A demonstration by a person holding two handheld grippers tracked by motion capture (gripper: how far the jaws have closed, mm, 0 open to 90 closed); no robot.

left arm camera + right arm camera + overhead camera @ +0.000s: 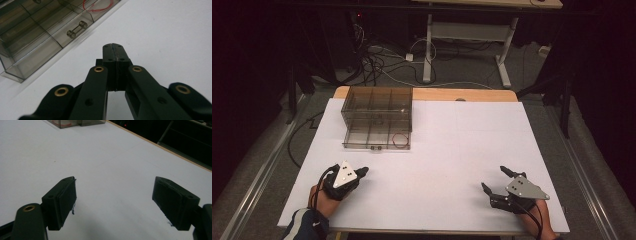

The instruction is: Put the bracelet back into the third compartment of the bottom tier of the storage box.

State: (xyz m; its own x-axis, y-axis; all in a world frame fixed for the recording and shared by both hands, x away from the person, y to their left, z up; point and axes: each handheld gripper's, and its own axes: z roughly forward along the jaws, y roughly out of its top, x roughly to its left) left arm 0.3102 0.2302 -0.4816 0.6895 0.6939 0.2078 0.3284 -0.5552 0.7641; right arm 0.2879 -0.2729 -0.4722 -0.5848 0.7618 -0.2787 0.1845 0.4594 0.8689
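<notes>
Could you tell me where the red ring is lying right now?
In the high view the red ring lies in the front right compartment of the clear drawer, beyond the left gripper.

Cables [377, 62] trail beneath a desk frame [467, 40].

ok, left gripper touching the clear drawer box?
Apart. In the high view the left gripper sits on the near side of the drawer box, bare white table between them; the left gripper view shows the same gap.

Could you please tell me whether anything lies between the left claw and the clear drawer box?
Nothing visible does: bare white tabletop separates the shut left claw from the clear drawer box.
</notes>
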